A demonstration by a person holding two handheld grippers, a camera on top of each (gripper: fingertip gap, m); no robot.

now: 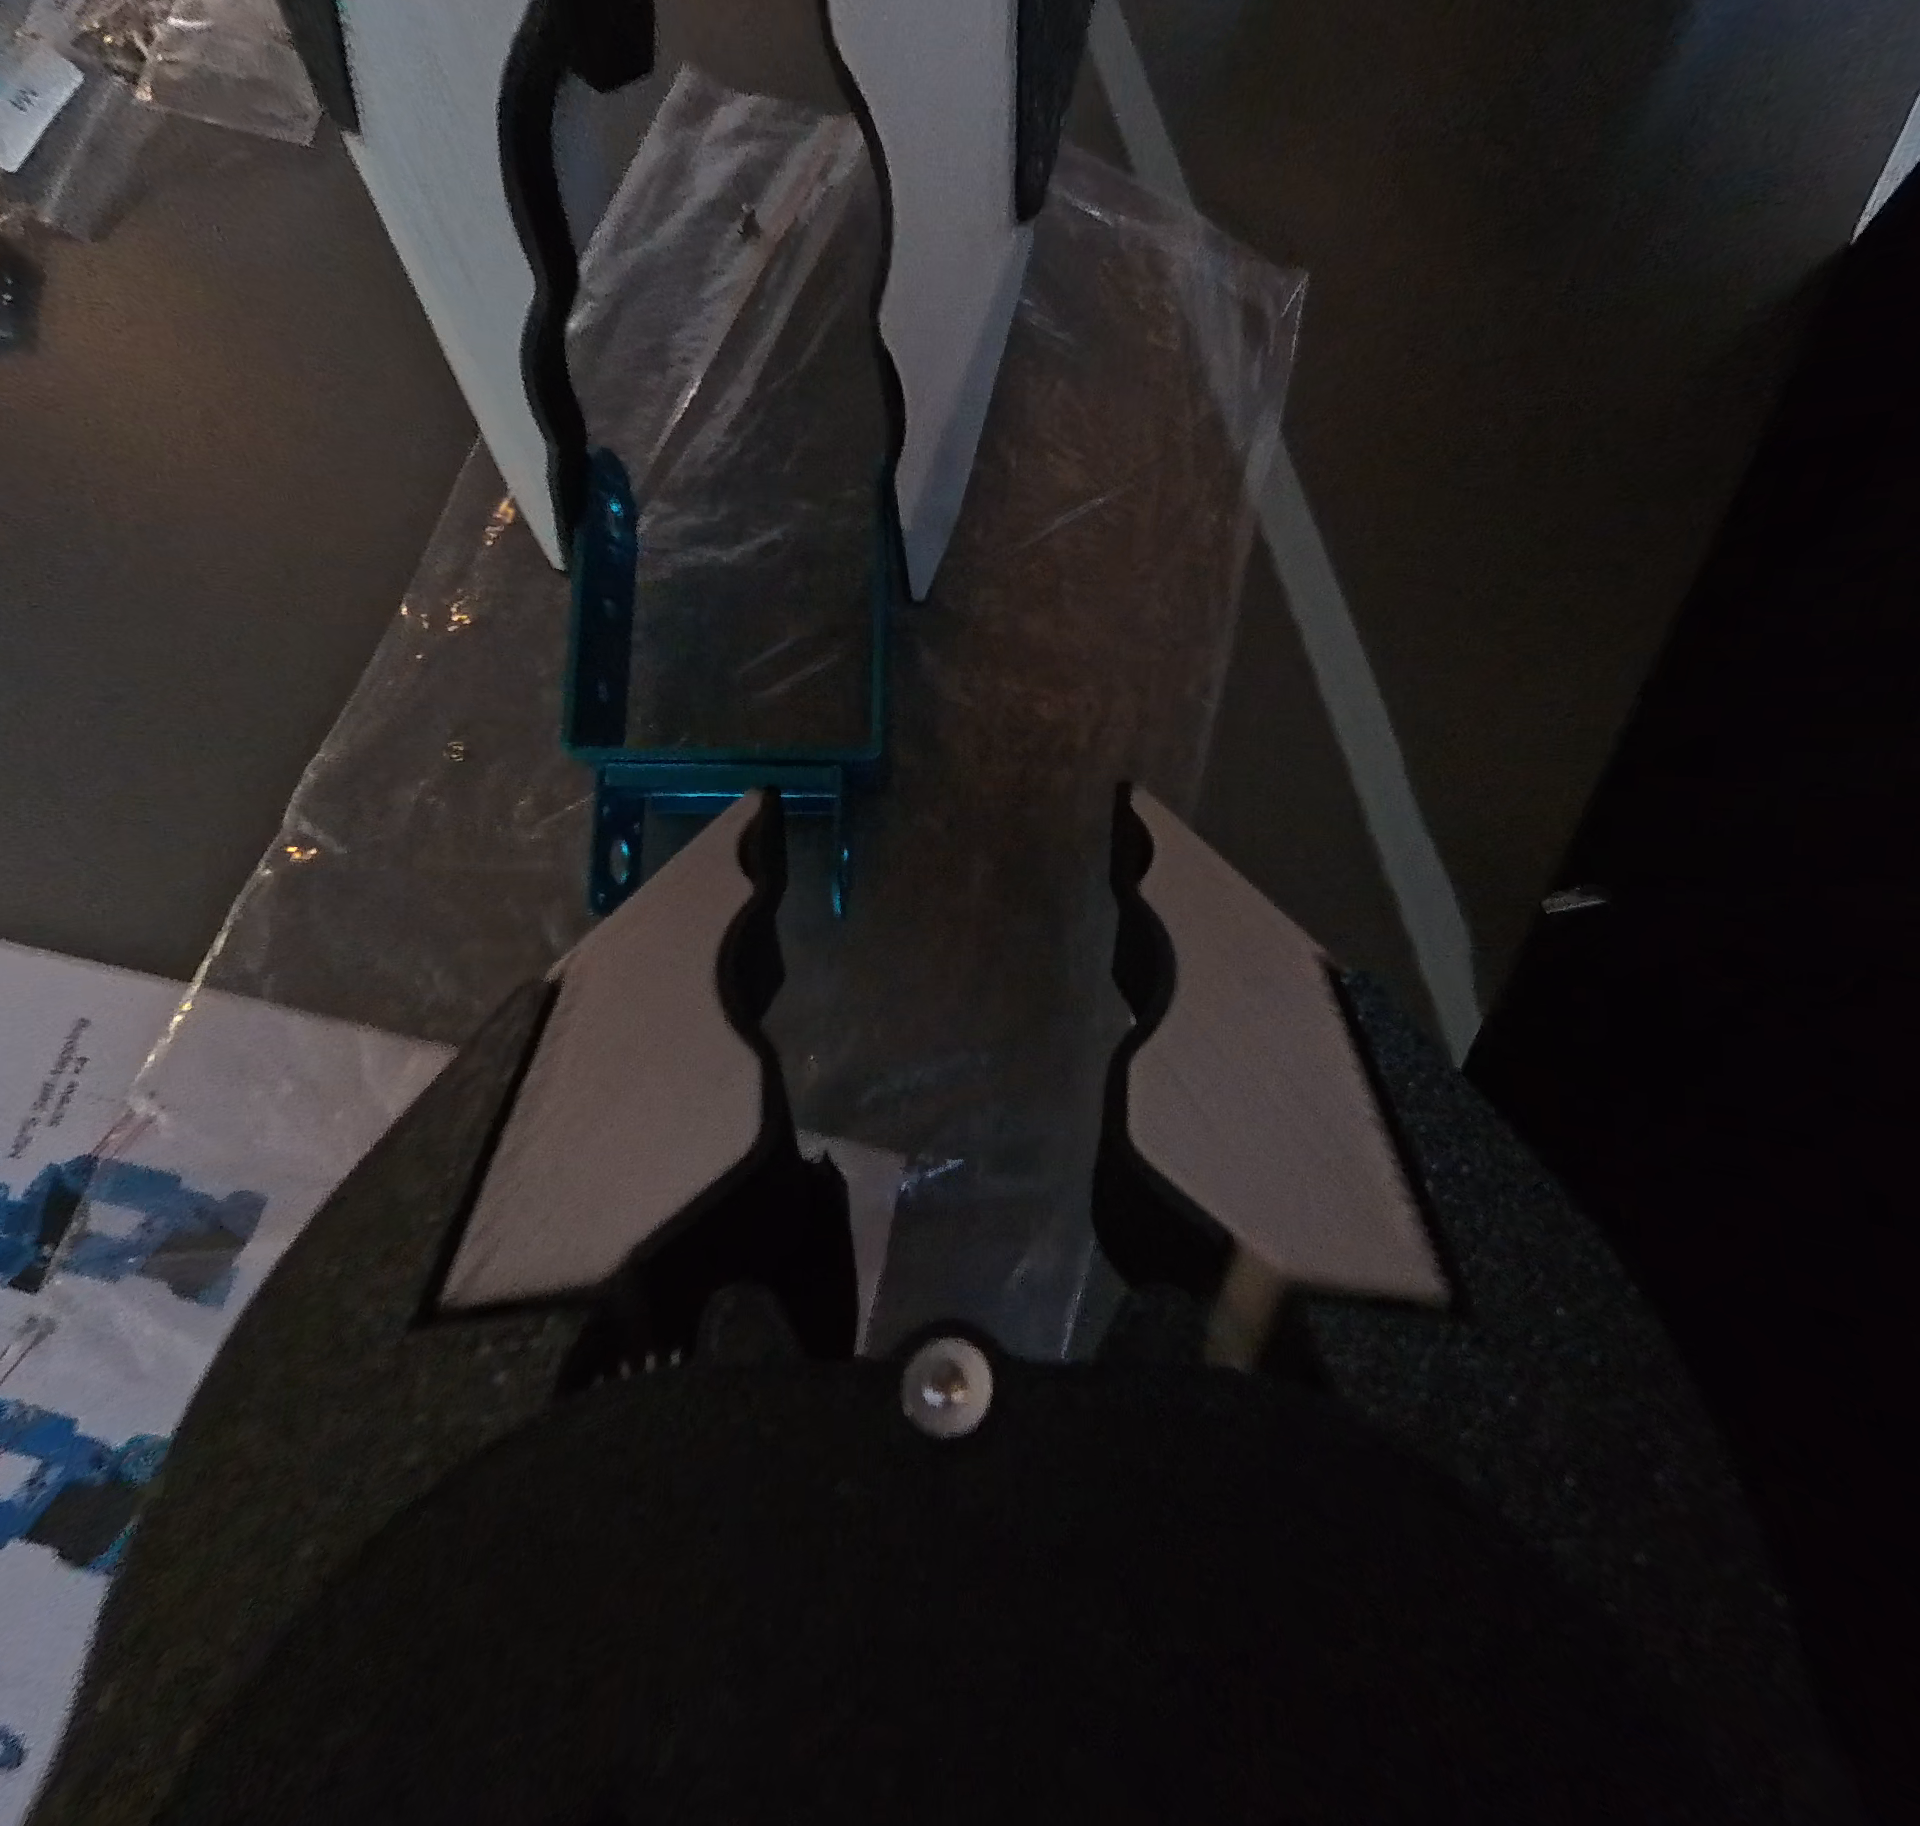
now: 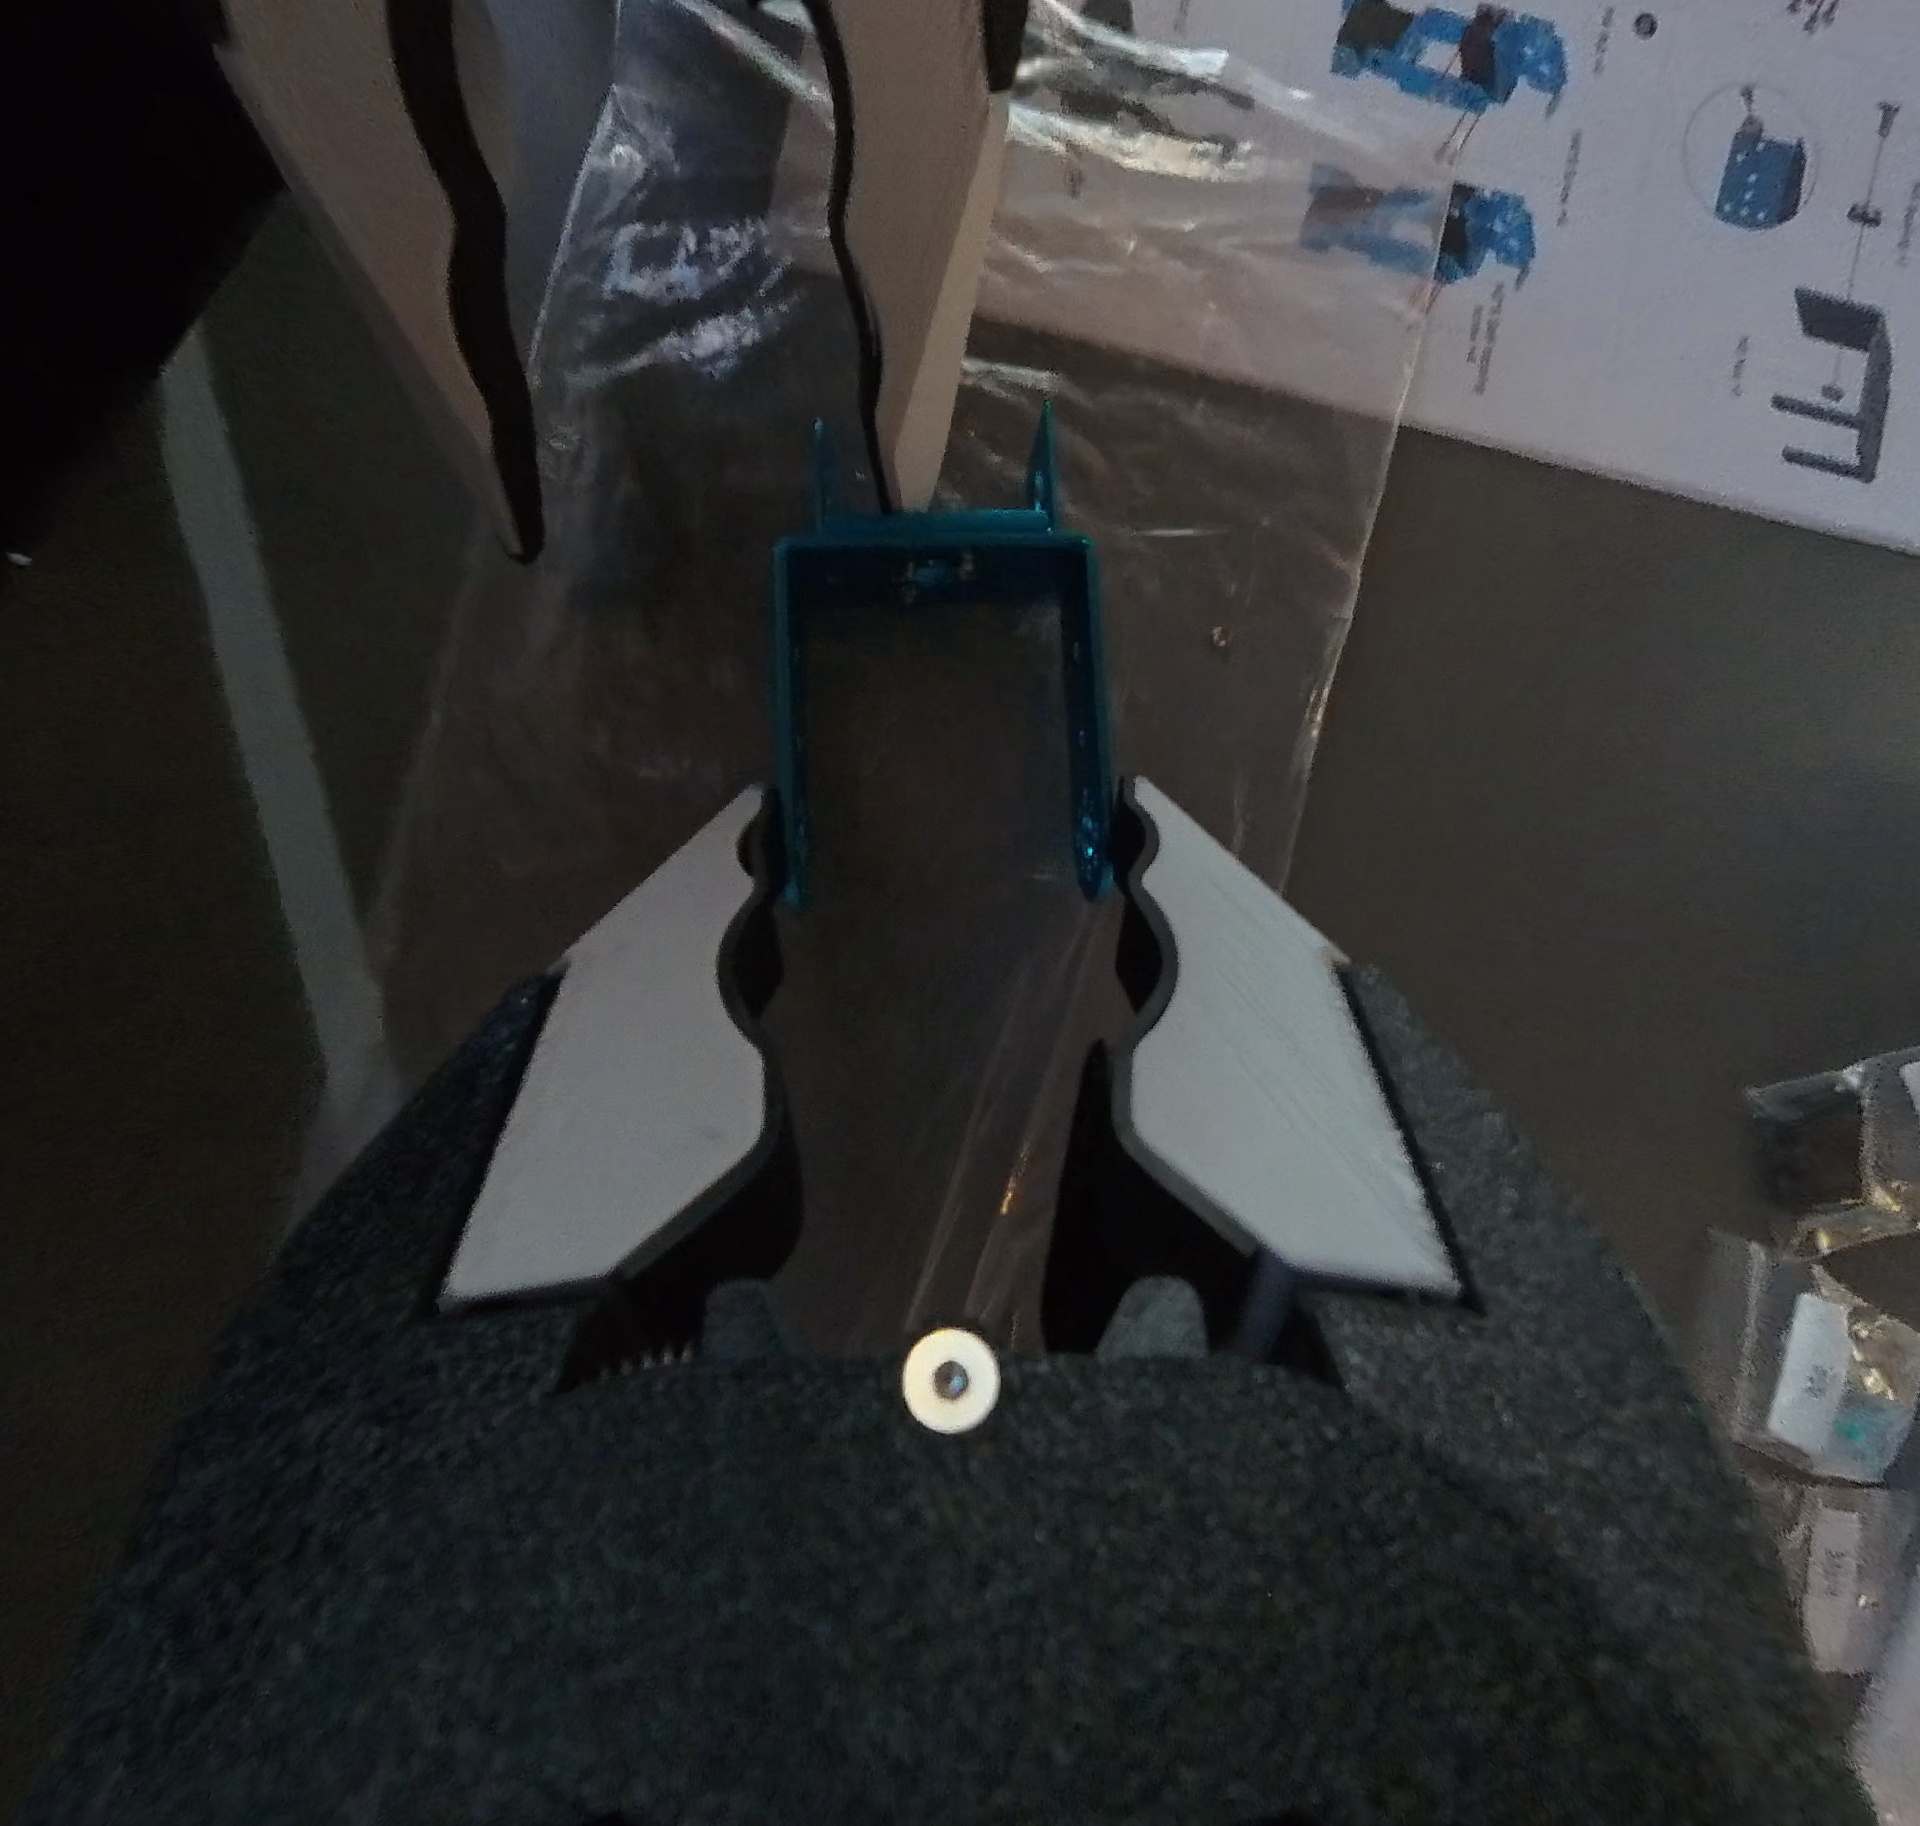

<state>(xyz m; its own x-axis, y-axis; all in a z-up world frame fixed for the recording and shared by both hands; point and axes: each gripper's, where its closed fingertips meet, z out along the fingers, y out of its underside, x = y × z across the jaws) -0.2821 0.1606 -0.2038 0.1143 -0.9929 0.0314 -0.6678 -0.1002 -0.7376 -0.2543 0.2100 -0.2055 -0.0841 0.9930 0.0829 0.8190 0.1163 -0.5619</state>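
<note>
Between our two facing grippers, above a clear plastic bag (image 2: 1195,488), our right gripper (image 2: 940,841) clamps the blue metal bracket (image 2: 935,571) while our left gripper (image 1: 940,841) gapes beside it; a slack clamp could drop it.

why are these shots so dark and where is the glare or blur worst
Left wrist view: dim overall, black at right; glare streaks on the clear plastic bag under the blue metal U-shaped bracket; the printed instruction sheet is smeared. Right wrist view: also dim; white glints on the crinkled bag, the right gripper straddling the bracket stays fairly sharp, edges blur.
</note>
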